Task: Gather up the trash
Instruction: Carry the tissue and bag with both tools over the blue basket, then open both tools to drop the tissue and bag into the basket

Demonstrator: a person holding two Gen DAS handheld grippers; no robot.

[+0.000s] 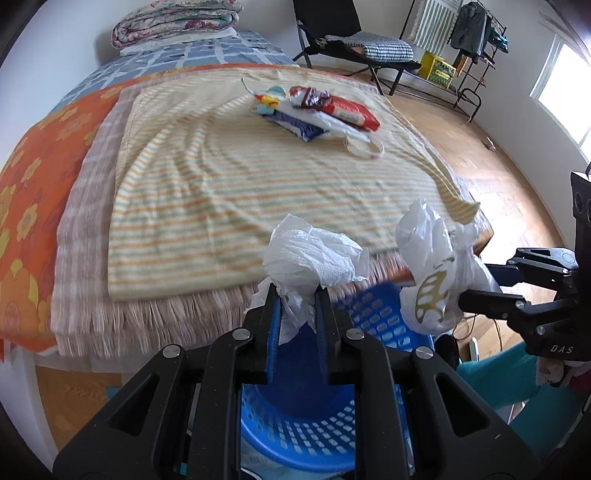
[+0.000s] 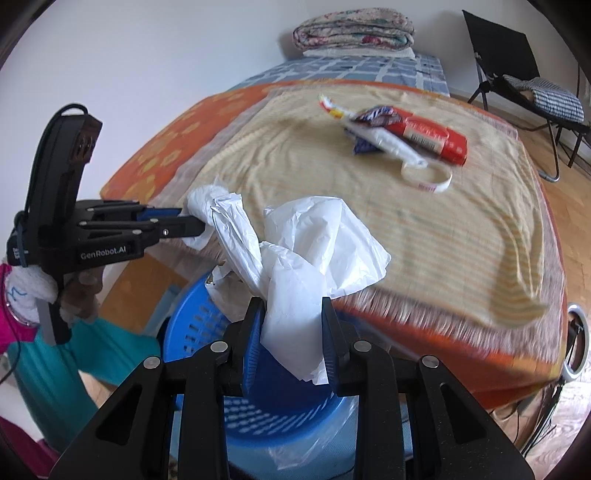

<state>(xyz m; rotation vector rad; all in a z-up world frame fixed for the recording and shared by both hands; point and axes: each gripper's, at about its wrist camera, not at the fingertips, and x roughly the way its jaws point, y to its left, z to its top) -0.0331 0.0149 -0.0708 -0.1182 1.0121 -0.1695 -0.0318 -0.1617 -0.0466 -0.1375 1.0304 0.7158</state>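
From the left wrist view, the left gripper is pinching a crumpled white tissue between its blue-padded fingers, holding it above the blue perforated basket that is sitting just below the bed's edge. To the right, the right gripper is reaching in from the side, clamping a white plastic bag with a gold print, also over the basket. Farther back on the striped yellow blanket, a pile of remaining trash is lying: a red wrapper packet, a dark blue packet and a white tape ring, all touching or just beside one another.

From the right wrist view, the right gripper is grasping the white plastic bag, which is bunching up above the fingers and hanging over the basket. At the left, the left gripper is gripping the tissue at its tip, near the bed's fringe edge. The red wrapper packet and the tape ring are lying well apart from both grippers, on the blanket. A folded floral quilt is resting at the far end of the bed.
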